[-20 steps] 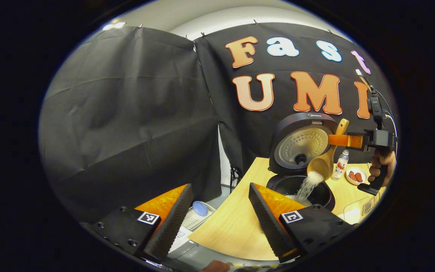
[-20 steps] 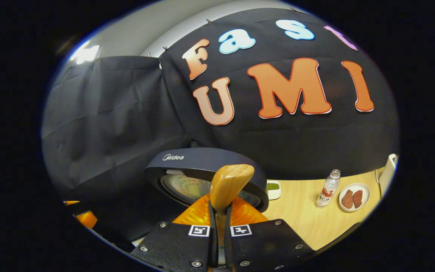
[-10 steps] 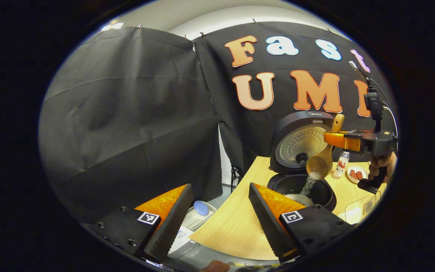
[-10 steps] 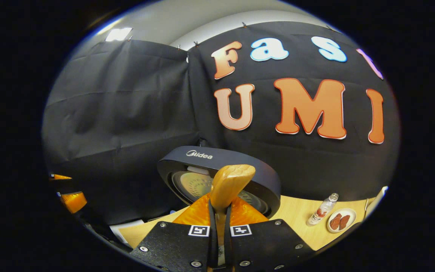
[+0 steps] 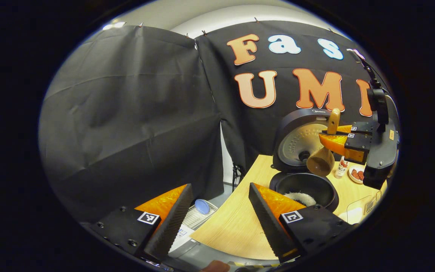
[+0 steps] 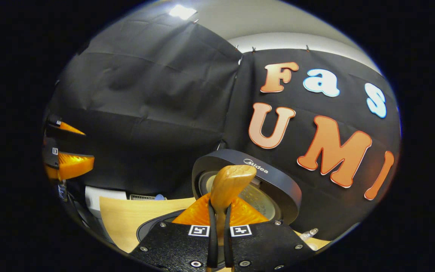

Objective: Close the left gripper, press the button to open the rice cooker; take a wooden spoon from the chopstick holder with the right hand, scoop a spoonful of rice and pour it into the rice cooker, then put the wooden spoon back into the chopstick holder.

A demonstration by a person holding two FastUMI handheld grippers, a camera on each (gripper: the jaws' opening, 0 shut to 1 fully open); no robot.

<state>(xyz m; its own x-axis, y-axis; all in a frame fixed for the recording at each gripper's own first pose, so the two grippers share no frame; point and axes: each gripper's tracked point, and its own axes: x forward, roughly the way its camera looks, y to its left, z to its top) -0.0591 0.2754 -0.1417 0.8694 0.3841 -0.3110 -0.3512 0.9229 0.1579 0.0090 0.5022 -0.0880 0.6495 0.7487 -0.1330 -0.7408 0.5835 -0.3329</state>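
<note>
The dark rice cooker (image 5: 296,130) stands on the wooden table with its lid (image 6: 257,177) raised. White rice (image 5: 300,197) lies in its inner pot (image 5: 325,189). My right gripper (image 5: 336,141) hovers just above the pot, shut on the handle of the wooden spoon (image 5: 321,161). The spoon's bowl hangs down, tilted toward the pot, with no rice falling from it. In the right gripper view the spoon handle (image 6: 229,183) sticks up between the shut fingers of the right gripper (image 6: 219,206). My left gripper (image 5: 219,221) stays open over the table's near left corner, holding nothing, and the left gripper (image 6: 68,158) shows at the far left.
A small bottle (image 5: 341,168) and a white plate with red pieces (image 5: 356,174) stand right of the cooker. A clear container (image 5: 361,211) sits at the table's right edge. Below the table's left edge (image 5: 217,223) is a wire rack with a blue disc (image 5: 202,206).
The stream of rice from the spoon into the pot has stopped. My right gripper has rolled and lifted slightly, turning its view to the left. The left gripper has stayed put.
</note>
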